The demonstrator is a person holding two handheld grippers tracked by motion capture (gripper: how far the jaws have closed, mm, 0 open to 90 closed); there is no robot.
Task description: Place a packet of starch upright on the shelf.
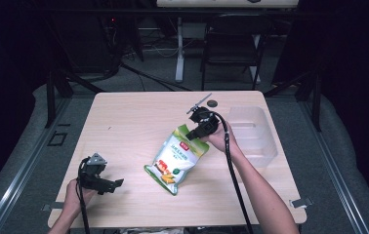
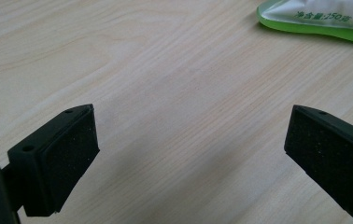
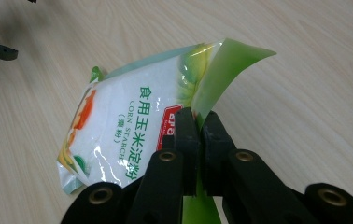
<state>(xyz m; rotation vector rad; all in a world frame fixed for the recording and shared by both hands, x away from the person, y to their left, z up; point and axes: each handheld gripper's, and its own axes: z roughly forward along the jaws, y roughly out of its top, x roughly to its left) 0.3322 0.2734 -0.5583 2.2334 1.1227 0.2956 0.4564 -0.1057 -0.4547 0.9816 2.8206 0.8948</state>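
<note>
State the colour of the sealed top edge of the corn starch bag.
Green: the corn starch bag has a plain green top edge, best seen in the right gripper view.

The right gripper (image 1: pixel 195 130) seemingly pinches the starch bag (image 1: pixel 176 160) at its top edge above the table (image 1: pixel 124 122).

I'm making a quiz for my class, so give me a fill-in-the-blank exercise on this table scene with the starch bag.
1. The right gripper is shut on the green top edge of the white plastic corn starch bag, whose print reads CORN ____.
2. The left gripper has its jaws ____.
3. The clear plastic bin stands at the light wooden table's ____ edge.

Missing words: STARCH; open; right
</note>
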